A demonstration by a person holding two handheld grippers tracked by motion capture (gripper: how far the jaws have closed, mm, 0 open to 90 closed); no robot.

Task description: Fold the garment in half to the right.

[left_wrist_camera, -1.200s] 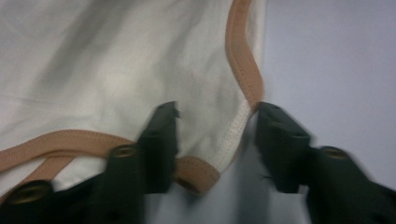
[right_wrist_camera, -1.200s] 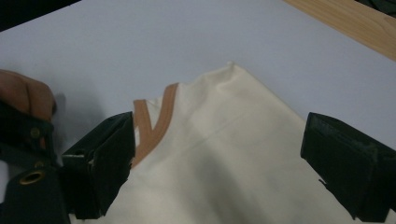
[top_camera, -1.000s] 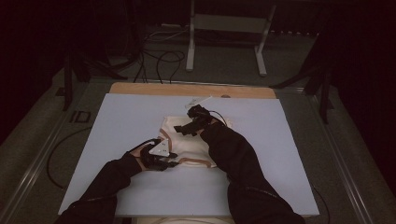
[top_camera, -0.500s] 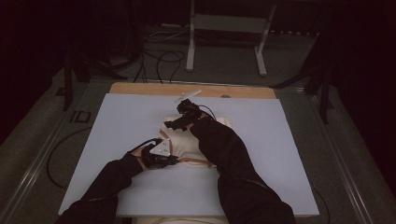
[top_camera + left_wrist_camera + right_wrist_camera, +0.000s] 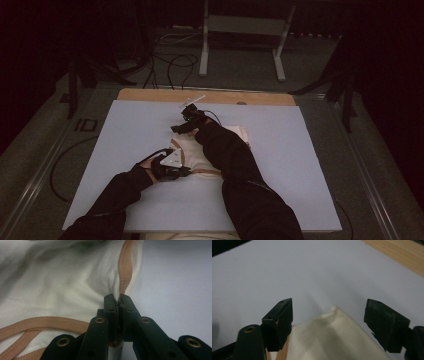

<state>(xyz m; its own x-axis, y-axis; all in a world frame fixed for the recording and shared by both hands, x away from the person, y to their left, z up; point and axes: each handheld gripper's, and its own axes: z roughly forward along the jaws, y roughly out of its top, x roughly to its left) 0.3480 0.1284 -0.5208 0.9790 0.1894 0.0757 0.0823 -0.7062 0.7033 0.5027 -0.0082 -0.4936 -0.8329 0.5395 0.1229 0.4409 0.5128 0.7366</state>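
While the left gripper (image 5: pixel 117 301) pinches the cream garment's (image 5: pixel 200 150) tan-trimmed edge at 7 o'clock on the white board (image 5: pixel 300 165), the right gripper (image 5: pixel 328 315), jaws wide but just closing, should straddle the 11 o'clock corner squarely before biting.

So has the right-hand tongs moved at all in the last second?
Yes. The right tongs slid leftward along the wooden strip at the table's far edge, to the cream garment's far left corner, and have just been closing around it.

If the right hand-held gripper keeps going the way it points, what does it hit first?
Probably the cream garment's corner, already between the open jaws of the right hand-held gripper; beyond lies bare white board.
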